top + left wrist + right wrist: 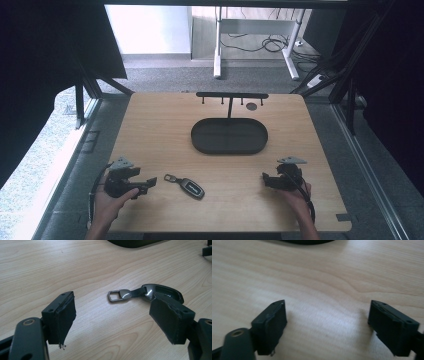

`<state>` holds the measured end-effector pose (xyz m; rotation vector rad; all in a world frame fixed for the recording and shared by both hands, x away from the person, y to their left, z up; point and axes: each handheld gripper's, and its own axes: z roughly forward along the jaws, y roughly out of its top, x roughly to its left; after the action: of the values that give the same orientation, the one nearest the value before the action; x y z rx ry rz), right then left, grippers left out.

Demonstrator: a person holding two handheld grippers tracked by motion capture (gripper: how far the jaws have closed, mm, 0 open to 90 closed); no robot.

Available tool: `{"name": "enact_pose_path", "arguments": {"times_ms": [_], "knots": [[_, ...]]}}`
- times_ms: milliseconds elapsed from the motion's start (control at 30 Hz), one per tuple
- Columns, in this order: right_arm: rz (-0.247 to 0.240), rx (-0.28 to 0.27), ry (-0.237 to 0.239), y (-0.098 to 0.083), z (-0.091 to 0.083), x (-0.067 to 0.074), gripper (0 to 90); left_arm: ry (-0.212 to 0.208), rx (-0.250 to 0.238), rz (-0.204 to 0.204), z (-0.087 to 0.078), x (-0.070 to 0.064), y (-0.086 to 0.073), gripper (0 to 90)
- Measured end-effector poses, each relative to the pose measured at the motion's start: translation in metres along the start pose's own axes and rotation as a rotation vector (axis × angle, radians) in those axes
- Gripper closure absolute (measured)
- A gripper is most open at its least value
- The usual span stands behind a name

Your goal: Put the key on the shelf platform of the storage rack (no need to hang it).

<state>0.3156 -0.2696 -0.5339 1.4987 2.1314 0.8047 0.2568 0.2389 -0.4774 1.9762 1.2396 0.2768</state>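
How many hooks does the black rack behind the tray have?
4: they hang in a row under the rack's bar, behind the oval tray. None seems hidden.

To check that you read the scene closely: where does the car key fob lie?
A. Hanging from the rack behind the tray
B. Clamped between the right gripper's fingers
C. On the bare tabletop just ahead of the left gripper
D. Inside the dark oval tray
C: the car key fob lies flat on the wooden table, just ahead of the open left gripper, apart from the oval tray.

No legible text or markings anywhere
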Motion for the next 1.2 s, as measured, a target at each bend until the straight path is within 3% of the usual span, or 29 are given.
{"name": "enact_pose_path", "arguments": {"times_ms": [100, 233, 300, 467, 600, 867, 1200], "knots": [[-0.027, 0.015, 0.036, -0.001, -0.006, -0.002, 19.5, 0.005, -0.003, -0.001, -0.002, -0.001, -0.002, 21.3], [-0.03, -0.006, 0.057, -0.001, -0.014, -0.003, 21.8, 0.006, -0.002, 0.002, -0.003, -0.003, -0.002, 21.4], [-0.052, -0.034, 0.068, 0.001, -0.022, -0.001, 23.4, 0.005, -0.005, 0.004, -0.003, -0.004, -0.001, 21.3], [-0.084, -0.047, 0.093, 0.009, -0.031, 0.003, 28.9, 0.005, 0.013, 0.007, 0.005, -0.003, -0.001, 21.4], [-0.119, -0.05, 0.127, 0.014, -0.035, 0.011, 30.7, 0.01, -0.018, 0.009, 0.004, -0.004, 0.0, 22.0], [-0.146, -0.009, 0.161, 0.021, -0.032, 0.021, 33.6, 0.012, -0.01, 0.004, 0.004, 0.0, 0.0, 21.9], [-0.228, 0.032, 0.2, 0.043, -0.043, 0.046, 34.2, 0.005, 0.004, 0.0, 0.005, 0.0, 0.0, 21.7]]}}
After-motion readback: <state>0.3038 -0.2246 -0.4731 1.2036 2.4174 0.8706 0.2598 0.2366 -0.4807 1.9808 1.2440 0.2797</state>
